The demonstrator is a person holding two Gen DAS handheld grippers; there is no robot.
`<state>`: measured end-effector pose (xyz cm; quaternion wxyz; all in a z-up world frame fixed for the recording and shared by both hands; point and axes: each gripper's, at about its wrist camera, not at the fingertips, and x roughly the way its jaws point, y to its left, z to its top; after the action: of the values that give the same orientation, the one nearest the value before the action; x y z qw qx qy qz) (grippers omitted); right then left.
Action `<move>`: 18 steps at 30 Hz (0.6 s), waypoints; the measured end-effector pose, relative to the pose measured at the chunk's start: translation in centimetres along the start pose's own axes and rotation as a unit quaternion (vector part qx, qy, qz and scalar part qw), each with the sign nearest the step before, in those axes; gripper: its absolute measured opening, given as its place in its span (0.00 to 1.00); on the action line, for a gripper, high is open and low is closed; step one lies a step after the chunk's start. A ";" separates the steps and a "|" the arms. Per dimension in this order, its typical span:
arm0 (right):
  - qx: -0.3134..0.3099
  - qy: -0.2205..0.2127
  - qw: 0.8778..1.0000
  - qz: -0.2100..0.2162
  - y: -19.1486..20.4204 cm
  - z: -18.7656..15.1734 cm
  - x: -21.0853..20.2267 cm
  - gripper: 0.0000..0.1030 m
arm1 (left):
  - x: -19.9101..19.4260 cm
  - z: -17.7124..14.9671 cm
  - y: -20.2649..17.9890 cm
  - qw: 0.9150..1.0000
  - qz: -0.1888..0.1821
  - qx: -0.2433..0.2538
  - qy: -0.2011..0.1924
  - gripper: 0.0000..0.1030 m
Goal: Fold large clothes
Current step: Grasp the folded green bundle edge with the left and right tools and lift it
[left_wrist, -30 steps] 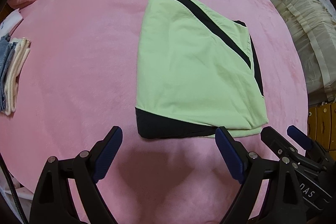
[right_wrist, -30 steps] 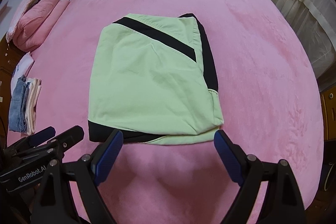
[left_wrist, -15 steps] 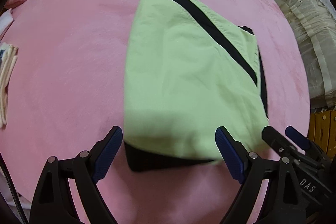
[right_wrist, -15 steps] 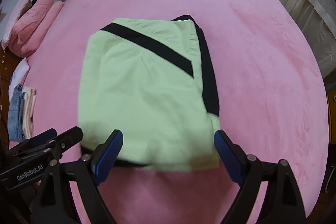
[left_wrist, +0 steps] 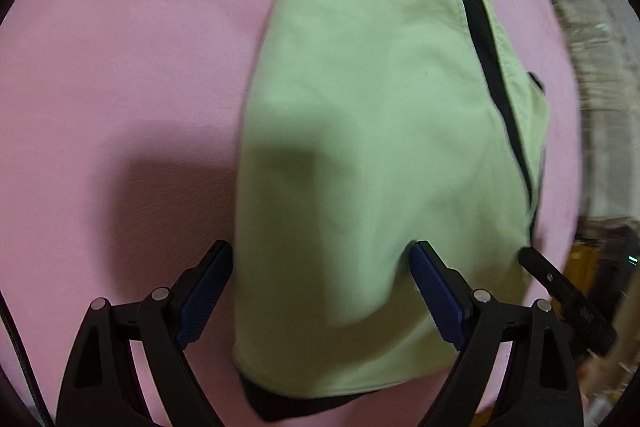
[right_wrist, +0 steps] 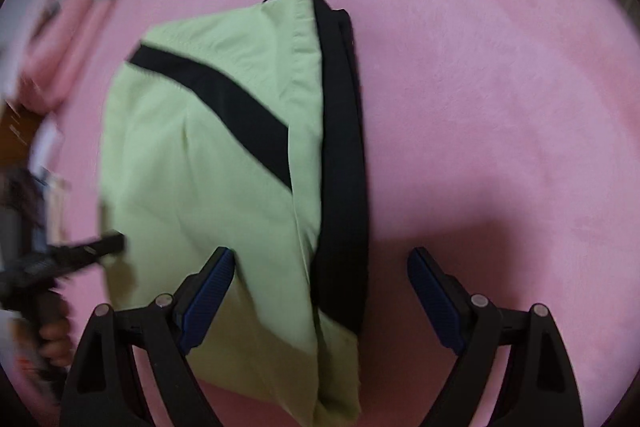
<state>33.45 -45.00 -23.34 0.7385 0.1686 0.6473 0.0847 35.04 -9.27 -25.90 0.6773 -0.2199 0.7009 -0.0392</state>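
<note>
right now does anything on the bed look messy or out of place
Nothing stands out. The folded green garment lies flat on the pink bedspread, its black trim lining one edge. Both the left claw and the right claw are open over its near edge.

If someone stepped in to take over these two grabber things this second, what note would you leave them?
Left gripper: open, empty, over the near left corner of the folded garment.
Right gripper: open, empty, over the near right corner, straddling the black edge.
Garment: green with black trim, lying folded into a rough rectangle on the pink blanket.
Done: it is already folded at least once.
Left: probably grip both near corners and fold away from you once more.
</note>
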 end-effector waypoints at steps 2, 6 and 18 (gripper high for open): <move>0.031 -0.004 0.998 0.053 -1.3 0.5 0.4 0.86 | 0.9 0.7 0.8 0.999 -0.032 -0.008 0.010 0.86; 0.062 0.027 0.986 0.155 -2.4 1.4 2.5 0.85 | 2.3 1.8 1.6 0.995 -0.088 -0.033 0.014 0.86; 0.053 0.030 0.976 0.208 -0.7 1.3 3.1 0.12 | -1.5 -0.5 -1.5 0.997 -0.005 -0.026 -0.067 0.38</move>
<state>35.15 -44.73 -26.35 0.6746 0.3361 0.6238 0.2068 34.94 -10.22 -23.94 0.7167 -0.2432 0.6535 -0.0099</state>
